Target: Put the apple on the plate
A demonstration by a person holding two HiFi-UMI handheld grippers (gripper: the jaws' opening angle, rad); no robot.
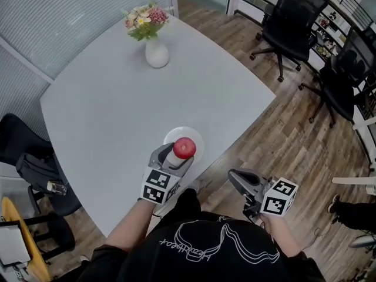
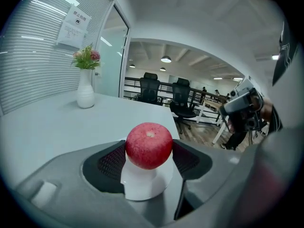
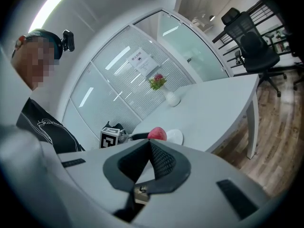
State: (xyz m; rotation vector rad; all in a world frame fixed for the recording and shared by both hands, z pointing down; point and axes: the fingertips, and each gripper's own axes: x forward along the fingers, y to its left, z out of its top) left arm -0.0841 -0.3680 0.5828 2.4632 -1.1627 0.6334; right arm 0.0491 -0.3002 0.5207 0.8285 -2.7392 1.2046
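Currently my left gripper [image 1: 176, 156] has its jaws clamped on the apple [image 1: 184, 148], one pad on each side of the fruit at its widest part. That hold leaves the underside free to meet the plate [image 1: 198, 135]. The apple hangs directly over the plate, which lies on the table [image 1: 106, 116] close to its near edge. In the left gripper view the white dish shows just beneath the fruit. I cannot tell whether the two touch, though the right gripper view suggests a thin gap. The vase [image 1: 157, 53] stands well apart by the far edge, so nothing crowds the drop. I judge the carry as good as done, with only the last lowering and the release left. The jaws should part only once the apple rests on the dish, because a round fruit let go early could roll toward that near edge. My left forearm reaches forward over the near edge, its cube [image 1: 157, 186] facing up and the jaws pointing away from me, roughly level with the tabletop. My right gripper [image 1: 235, 178] has its jaws closed on nothing. It sits beyond the table's near right edge, above the floor [image 1: 294, 134], with its nose angled back toward the plate and out of the way.
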